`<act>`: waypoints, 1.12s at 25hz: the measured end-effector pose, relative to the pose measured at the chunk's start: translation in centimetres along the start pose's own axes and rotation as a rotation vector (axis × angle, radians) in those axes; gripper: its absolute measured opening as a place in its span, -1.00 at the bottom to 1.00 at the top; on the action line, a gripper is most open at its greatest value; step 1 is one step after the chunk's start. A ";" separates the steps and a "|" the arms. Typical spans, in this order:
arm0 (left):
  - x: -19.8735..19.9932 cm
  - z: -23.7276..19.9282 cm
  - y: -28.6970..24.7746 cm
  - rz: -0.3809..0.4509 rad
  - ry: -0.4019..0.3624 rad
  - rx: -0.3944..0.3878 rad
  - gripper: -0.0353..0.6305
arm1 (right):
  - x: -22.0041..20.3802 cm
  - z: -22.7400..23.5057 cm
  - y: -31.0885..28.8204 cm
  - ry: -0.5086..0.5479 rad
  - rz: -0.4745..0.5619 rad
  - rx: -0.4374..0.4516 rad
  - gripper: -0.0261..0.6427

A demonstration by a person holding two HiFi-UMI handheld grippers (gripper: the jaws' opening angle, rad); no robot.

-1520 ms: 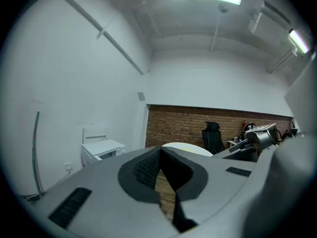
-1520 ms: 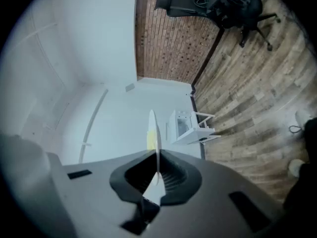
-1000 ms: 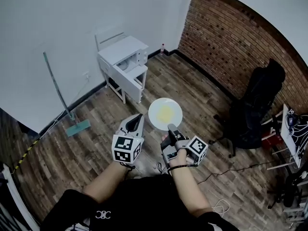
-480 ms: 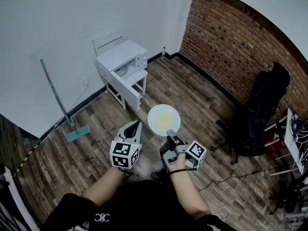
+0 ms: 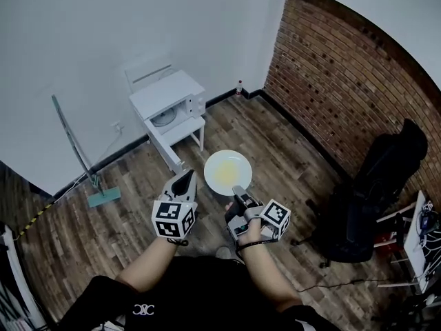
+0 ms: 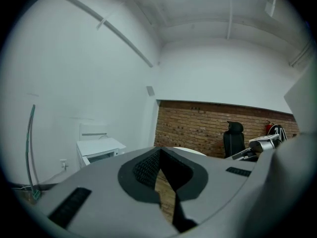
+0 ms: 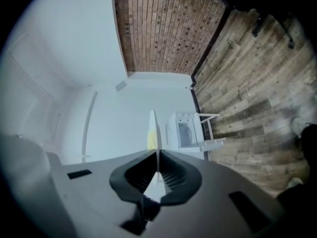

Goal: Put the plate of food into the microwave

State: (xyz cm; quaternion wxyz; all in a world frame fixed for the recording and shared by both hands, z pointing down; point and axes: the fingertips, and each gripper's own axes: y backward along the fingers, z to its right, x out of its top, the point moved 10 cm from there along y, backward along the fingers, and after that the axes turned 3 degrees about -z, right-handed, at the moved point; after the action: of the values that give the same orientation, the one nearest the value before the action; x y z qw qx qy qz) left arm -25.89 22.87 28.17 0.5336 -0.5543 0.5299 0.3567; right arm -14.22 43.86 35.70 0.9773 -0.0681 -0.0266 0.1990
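Holding: the right gripper (image 5: 238,190) was clamped on the near rim of the plate (image 5: 227,164).
Plate: over the wood floor (image 5: 289,164), yellow food (image 5: 226,176) on it, well apart from the microwave (image 5: 167,103).
Microwave: on a white table (image 5: 185,131) by the wall.
Other tool: the left gripper (image 5: 185,179) had its jaws together, empty, just beside the plate.

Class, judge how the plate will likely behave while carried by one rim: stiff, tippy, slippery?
Probably stiff: the plate looks flat though the right gripper pinches only its near rim. Apt to tip, since nearly all of it overhangs the jaws. The food might slide if it tilts.
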 end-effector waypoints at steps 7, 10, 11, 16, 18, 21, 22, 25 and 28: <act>0.3 2.8 -4.9 -0.008 0.005 0.041 -0.90 | 6.2 -0.3 -2.2 0.025 -0.125 -0.011 -0.85; 0.1 1.9 -6.6 -0.024 0.005 0.085 -0.90 | 7.5 -0.3 -3.2 0.034 -0.153 -0.014 -0.85; 0.0 1.3 -7.1 -0.026 0.014 0.102 -0.90 | 7.9 -0.2 -3.7 0.033 -0.161 -0.024 -0.85; -0.1 -1.7 -10.1 -0.019 0.054 0.168 -0.90 | 10.5 0.6 -7.3 0.010 -0.189 -0.073 -0.85; -0.2 -2.9 -12.1 -0.013 0.061 0.171 -0.90 | 11.6 0.9 -9.6 0.014 -0.204 -0.084 -0.85; 0.0 -5.0 -15.6 0.000 0.073 0.172 -0.90 | 13.3 0.8 -13.9 0.037 -0.247 -0.076 -0.85; 0.2 -5.8 -16.7 0.001 0.080 0.176 -0.90 | 13.9 0.6 -15.4 0.048 -0.259 -0.079 -0.85; 1.1 -8.5 -20.2 -0.003 0.108 0.194 -0.90 | 15.8 -0.2 -20.1 0.072 -0.297 -0.095 -0.85; 2.1 -11.2 -23.3 -0.005 0.124 0.212 -0.90 | 17.3 -0.5 -24.9 0.094 -0.347 -0.126 -0.85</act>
State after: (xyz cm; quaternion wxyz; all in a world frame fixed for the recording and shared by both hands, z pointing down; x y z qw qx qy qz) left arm -4.87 8.55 33.06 0.5562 -0.5171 0.5954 0.2623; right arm 11.32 27.89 39.22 0.9909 -0.1329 -0.0048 0.0221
